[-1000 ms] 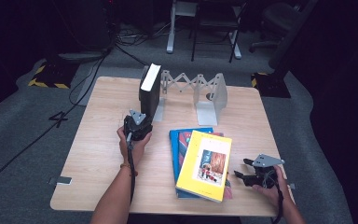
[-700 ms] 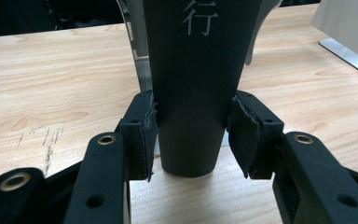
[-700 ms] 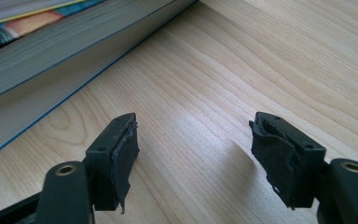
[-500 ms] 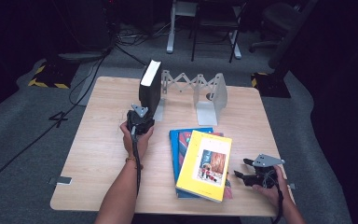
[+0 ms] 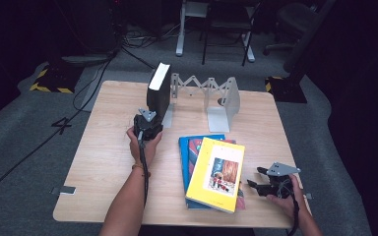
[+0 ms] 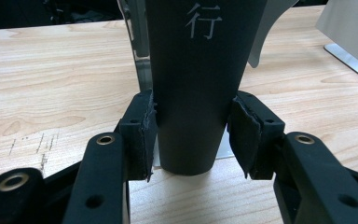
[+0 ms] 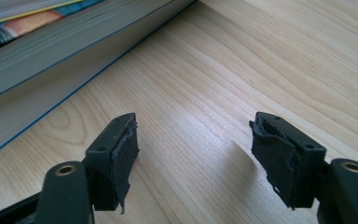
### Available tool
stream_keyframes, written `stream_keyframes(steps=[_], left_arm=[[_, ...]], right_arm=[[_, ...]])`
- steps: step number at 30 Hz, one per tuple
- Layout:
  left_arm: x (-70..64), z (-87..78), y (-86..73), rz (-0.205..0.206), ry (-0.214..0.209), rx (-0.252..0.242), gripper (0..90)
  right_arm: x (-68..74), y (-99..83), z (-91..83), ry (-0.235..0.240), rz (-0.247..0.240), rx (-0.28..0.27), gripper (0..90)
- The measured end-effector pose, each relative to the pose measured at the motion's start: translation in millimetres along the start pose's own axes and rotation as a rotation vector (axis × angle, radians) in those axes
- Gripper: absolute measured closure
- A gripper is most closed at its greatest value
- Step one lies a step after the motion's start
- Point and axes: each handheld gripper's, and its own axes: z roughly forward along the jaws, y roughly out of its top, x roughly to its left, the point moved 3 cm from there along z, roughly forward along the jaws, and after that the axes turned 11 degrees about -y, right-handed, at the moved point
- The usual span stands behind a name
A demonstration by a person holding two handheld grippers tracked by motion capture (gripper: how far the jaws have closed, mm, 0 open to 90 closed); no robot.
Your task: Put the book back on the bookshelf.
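Black book (image 5: 158, 92) stands upright at your left against the accordion bookend rack (image 5: 204, 96), its spine clamped low between your left gripper (image 6: 191, 135) pads, while the flat yellow book (image 5: 216, 173) lies just beside your wide-open right gripper (image 7: 193, 156).

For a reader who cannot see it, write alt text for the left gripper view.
The left hand-held gripper has its two black jaws set either side of the spine of an upright black book, the pads at or very near its covers. The book stands on a light wooden table, with a pale metal book stand behind it.
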Motion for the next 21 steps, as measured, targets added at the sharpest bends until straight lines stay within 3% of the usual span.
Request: stream_keyframes(steps=[14,21], left_arm=[[3.4,-9.9,-2.8,0.023,-0.046,0.01,54.5],[2.6,-18.2,-5.5,0.068,-0.092,0.025,55.3]], right_arm=[[-0.4,-0.3,-0.3,-0.004,0.003,0.002,31.6],[0.0,0.1,-0.3,-0.005,0.001,0.004,31.6]])
